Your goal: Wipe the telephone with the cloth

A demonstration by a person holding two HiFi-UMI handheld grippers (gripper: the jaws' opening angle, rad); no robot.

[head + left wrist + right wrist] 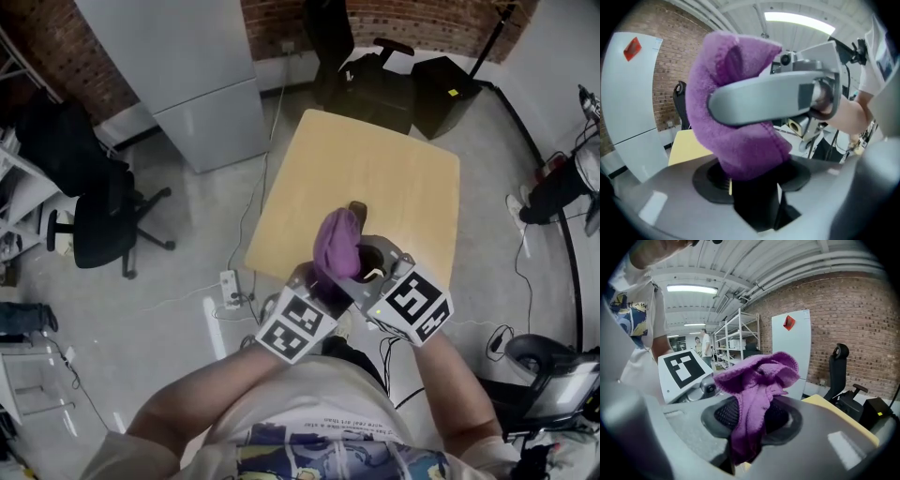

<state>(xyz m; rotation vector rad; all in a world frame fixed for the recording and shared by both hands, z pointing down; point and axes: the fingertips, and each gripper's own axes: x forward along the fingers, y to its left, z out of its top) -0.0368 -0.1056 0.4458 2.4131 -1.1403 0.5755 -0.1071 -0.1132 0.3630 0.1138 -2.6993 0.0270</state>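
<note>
I hold both grippers together above the near edge of the wooden table (394, 159). A purple cloth (337, 242) (736, 140) (757, 380) is bunched between them. In the right gripper view it drapes down into my right gripper (370, 258) (747, 446), which is shut on it. A dark telephone (356, 208) (757, 206) sticks up past the cloth. Its lower end sits in my left gripper (323, 281) (757, 197), which looks shut on it. The cloth covers its middle. One grey jaw of the right gripper lies across the cloth in the left gripper view. The left marker cube (684, 369) faces the right camera.
A black office chair (103, 225) and a grey cabinet (202, 84) stand to the left. Black cases (412, 89) sit beyond the table's far edge. A power strip (230, 286) and cables lie on the floor. Someone's legs (558, 192) show at the right.
</note>
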